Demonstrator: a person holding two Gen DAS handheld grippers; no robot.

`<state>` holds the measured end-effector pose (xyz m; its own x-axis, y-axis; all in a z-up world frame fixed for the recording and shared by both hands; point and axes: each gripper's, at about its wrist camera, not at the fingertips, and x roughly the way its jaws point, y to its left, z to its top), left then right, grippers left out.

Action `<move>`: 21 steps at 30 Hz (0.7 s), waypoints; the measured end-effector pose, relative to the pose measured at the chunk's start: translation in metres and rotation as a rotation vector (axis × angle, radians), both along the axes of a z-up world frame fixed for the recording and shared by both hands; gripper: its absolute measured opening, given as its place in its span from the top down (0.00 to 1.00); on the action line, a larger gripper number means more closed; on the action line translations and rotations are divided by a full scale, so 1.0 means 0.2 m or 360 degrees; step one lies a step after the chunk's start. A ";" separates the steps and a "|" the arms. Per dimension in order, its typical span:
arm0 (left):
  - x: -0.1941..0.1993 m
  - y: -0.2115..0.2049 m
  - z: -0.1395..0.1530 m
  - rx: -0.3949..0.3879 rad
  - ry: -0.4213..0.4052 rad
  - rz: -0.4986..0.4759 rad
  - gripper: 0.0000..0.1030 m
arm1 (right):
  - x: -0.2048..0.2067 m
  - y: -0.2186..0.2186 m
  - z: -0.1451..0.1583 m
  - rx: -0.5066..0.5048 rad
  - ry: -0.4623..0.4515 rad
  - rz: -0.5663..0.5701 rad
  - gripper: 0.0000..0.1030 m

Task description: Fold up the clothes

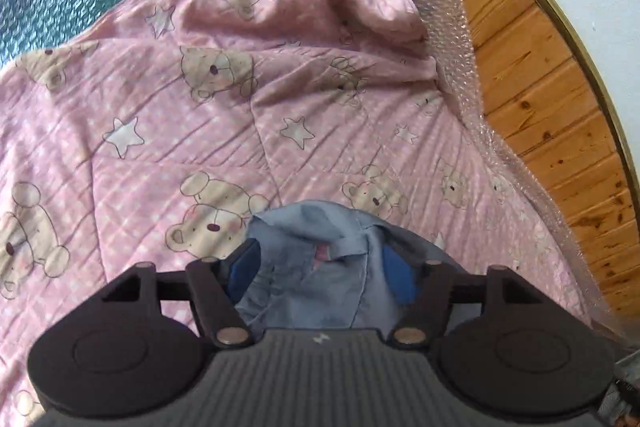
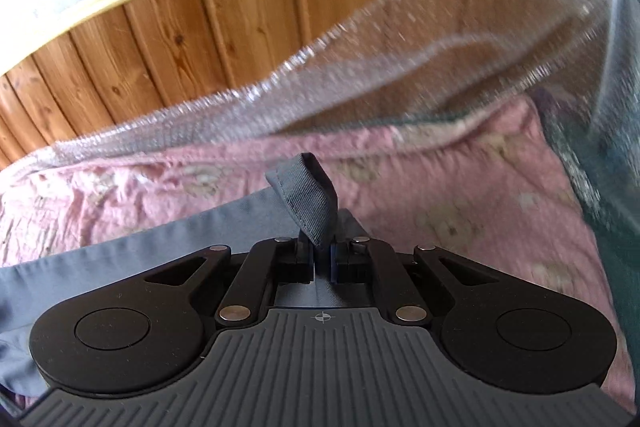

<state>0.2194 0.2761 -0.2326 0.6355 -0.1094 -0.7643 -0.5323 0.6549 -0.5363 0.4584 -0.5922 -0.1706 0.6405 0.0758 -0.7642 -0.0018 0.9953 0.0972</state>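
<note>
- The grey-blue garment (image 2: 120, 243) lies on a bed covered by a pink quilt (image 1: 224, 115) printed with bears and stars; a sheet of bubble wrap (image 2: 360, 67) runs along the quilt's far edge, against a wood-panelled wall (image 2: 180, 27).
- The right tongs (image 2: 322, 263) are pressed together and pinch a hemmed edge of the garment: a folded tab of cloth stands up just above the fingertips, and the rest of the cloth trails away to the left of that view, low over the quilt.
- The left tongs (image 1: 320, 267) stand spread, with a bunched, lighter blue part of the garment (image 1: 320, 259) between the blue pads (image 1: 396, 275). The cloth fills most of the gap and touches the pad at the right side; whether both pads press on it cannot be told, so this reads as a loose hold at best.
- The relation that matters: the garment's long axis appears to run from one hand to the other, each at an end, so the coming fold likely depends on both ends travelling together.
- The right hand has the surer hold; the left probably needs to close before any lift.
- No containers are in view; the bed alone carries the cloth.
</note>
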 end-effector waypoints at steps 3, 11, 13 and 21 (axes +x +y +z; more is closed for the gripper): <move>0.12 -0.10 -0.04 -0.0038 -0.0004 -0.0156 0.46 | -0.04 -0.02 -0.05 0.0012 0.0043 -0.0052 0.96; 0.38 -0.18 0.46 0.0225 -0.0414 -0.0177 0.97 | -0.03 -0.05 0.08 0.0133 -0.0098 -0.0203 0.96; 0.45 -0.16 0.63 0.0284 -0.0522 -0.0182 0.96 | -0.04 -0.05 0.15 0.0117 -0.0156 -0.0225 0.96; 0.68 -0.32 0.35 0.0603 0.0207 -0.0384 0.71 | -0.07 -0.05 -0.20 -0.0169 0.0202 -0.0276 0.89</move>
<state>0.3554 0.2112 -0.1618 0.5222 0.0603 -0.8507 -0.3880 0.9051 -0.1741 0.4453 -0.6031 -0.2107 0.5353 -0.1124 -0.8372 0.1758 0.9842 -0.0198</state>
